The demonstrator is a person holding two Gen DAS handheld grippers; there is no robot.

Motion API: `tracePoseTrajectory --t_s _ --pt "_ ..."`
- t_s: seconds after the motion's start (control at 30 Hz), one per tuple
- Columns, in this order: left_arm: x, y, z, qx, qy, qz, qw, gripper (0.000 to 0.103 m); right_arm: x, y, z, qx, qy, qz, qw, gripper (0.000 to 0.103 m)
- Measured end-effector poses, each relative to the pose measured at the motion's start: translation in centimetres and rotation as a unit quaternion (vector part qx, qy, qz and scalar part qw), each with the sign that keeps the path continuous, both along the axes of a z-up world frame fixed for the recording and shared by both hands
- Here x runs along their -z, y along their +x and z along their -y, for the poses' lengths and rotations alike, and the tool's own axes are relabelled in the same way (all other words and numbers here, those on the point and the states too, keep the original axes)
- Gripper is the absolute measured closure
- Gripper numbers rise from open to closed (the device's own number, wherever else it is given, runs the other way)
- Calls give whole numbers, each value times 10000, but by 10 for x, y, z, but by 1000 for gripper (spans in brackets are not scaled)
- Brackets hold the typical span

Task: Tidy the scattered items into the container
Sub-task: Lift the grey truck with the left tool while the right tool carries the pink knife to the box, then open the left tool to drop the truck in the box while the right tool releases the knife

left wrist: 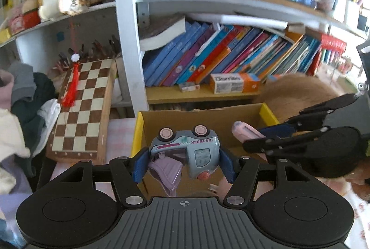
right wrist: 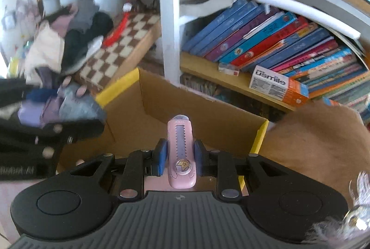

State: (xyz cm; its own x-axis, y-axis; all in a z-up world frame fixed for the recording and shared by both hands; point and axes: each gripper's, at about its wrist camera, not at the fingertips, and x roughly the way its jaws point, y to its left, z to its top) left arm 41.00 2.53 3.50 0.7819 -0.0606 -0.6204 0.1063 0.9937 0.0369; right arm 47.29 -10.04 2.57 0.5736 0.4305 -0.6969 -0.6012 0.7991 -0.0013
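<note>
- The left gripper (left wrist: pixel 183 162) is clamped on a pale blue toy truck (left wrist: pixel 187 152), tipped wheels-up, with a lilac flap hanging loose beneath it.
- The right gripper (right wrist: pixel 179 157) is pinched tight on a slim pink cutter (right wrist: pixel 180 149), its nose pointing forward, away from the hand.
- Both loads hang over the open cardboard box (left wrist: pixel 231 116) with its yellow-edged flaps — the truck above the near left part, the cutter just to its right, neither one let go.
- Inside the box I can make out bare brown walls and floor; something pale shows low under the truck, too hidden to name, so I can't say whether anything is already stowed.
- Beside the box on the right lies a tan furry heap (right wrist: pixel 319 145), touching its corner.
- Behind stand a chessboard (left wrist: pixel 81 105) leaning by the shelf post, a pile of clothes (left wrist: pixel 25 96) to its left, and rows of slanted books (left wrist: pixel 219 57).
- My guess: the carry is nearly over for these two pieces — what's left is lowering, opening both grippers, then checking the tabletop for stragglers, which these views barely show.
</note>
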Motion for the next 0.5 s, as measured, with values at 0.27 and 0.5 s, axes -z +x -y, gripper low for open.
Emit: tracePoseTrajectory --t_s 0.27,0.5 --pt "20 46 17 308 501 -394 9975 41 33 36 -20 -456 -716 -209 9962 80" --pt "45 76 26 574 1017 -936 9887 40 60 51 -36 -884 -1327 -285 9868 79"
